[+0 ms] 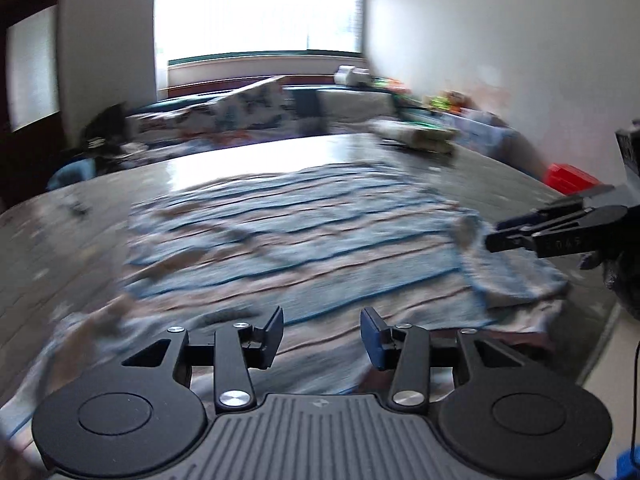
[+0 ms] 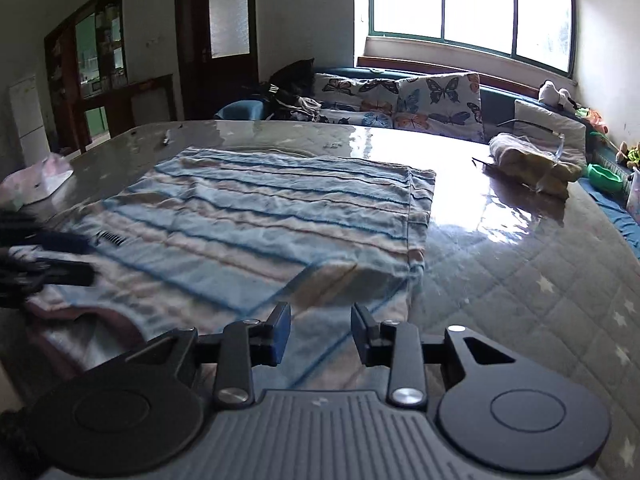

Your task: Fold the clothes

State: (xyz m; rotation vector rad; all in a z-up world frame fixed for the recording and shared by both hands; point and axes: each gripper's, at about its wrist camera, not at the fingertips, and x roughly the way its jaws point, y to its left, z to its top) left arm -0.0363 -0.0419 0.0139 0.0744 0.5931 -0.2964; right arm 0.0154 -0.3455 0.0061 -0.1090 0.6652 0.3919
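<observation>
A blue, white and tan striped garment (image 1: 288,240) lies spread on the table, partly folded, and also shows in the right wrist view (image 2: 280,220). My left gripper (image 1: 322,334) is open and empty, low over the garment's near edge. My right gripper (image 2: 320,332) is open and empty over the garment's near right corner. The right gripper also shows at the right of the left wrist view (image 1: 496,236), above a folded-over flap. The left gripper shows blurred at the left of the right wrist view (image 2: 80,256). The left wrist view is motion-blurred.
The quilted, plastic-covered table (image 2: 520,272) carries a beige bundle (image 2: 532,164) at the far right and a pale pouch (image 2: 40,184) at the far left. A bench with butterfly cushions (image 2: 420,104) stands behind, under the window. A red box (image 1: 572,178) sits at the right.
</observation>
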